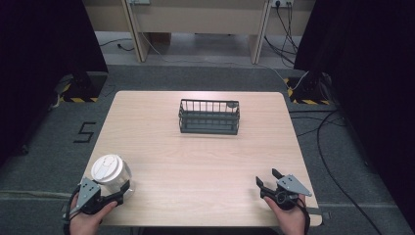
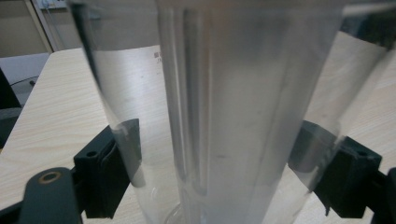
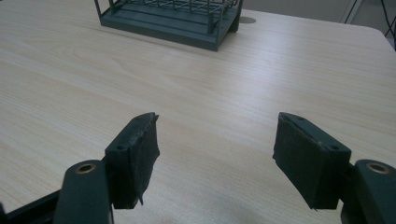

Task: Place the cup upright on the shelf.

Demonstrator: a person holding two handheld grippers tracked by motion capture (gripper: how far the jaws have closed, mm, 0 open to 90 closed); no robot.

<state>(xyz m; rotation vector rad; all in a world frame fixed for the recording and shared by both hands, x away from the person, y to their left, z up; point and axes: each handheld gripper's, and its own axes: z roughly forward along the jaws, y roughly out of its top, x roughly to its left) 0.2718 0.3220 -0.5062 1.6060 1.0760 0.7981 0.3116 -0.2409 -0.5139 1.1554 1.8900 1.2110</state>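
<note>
A pale wood-grain table [image 1: 195,161] stands on grey floor [image 1: 44,161], black curtains [image 1: 372,73] at both sides. At its near left corner, the left gripper [image 1: 122,190] clamps its jaws on a clear plastic cup [image 2: 224,116] with a white lid [image 1: 107,168]. The right gripper [image 1: 268,178] rests near the right corner, jaws wide. A dark wire basket [image 1: 209,117] sits mid-table; its contents cannot be made out.

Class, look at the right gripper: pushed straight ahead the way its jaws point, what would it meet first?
Probably the dark wire basket. The right gripper faces bare table before it, though its line may pass slightly to one side.
</note>
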